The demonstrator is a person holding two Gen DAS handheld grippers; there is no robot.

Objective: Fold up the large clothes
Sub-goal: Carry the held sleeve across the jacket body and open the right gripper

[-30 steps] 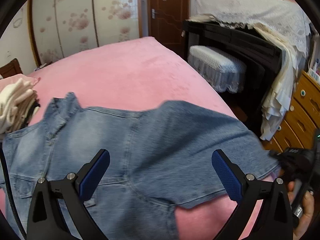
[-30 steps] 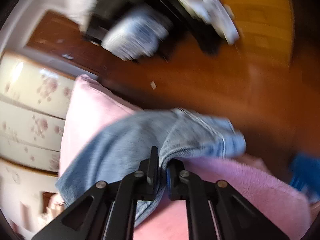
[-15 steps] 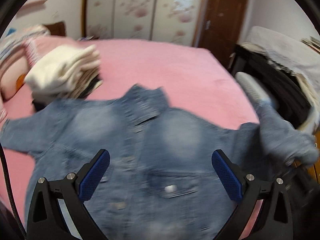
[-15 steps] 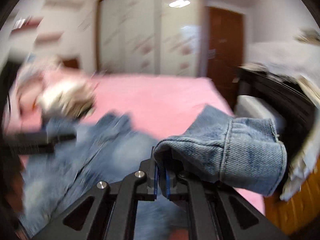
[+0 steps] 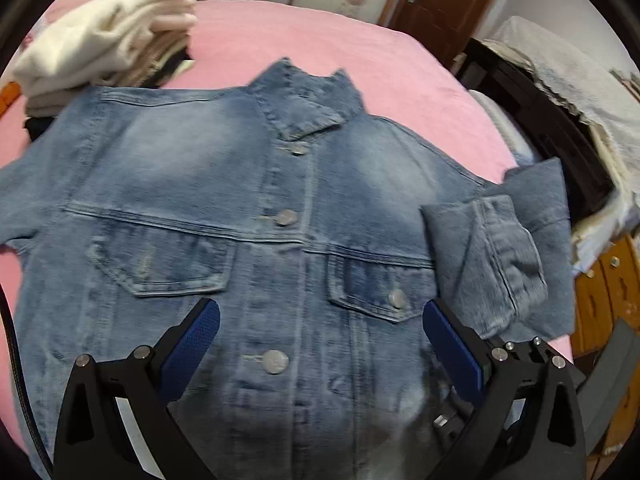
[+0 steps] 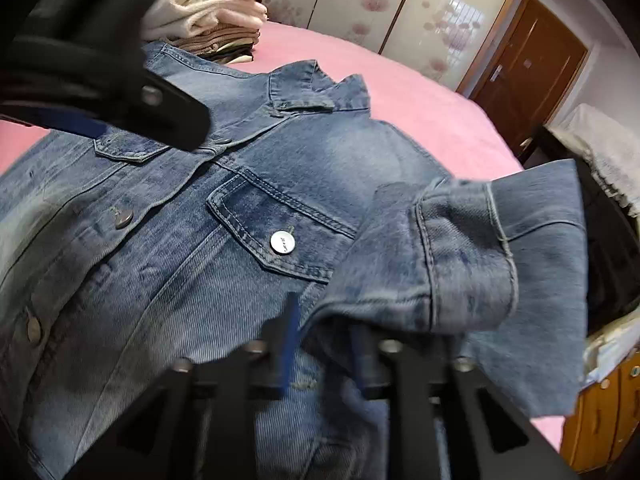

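Denim jacket: lay front-up, centre frame, on pink bed. Right sleeve: folded inward at frame right. Right gripper: jaws just opening, cuff between, unpinched. Left gripper: wide, empty. Risk: stiff sleeve might spring back.

A pink bed carries a spread denim jacket beside stacked folded clothes
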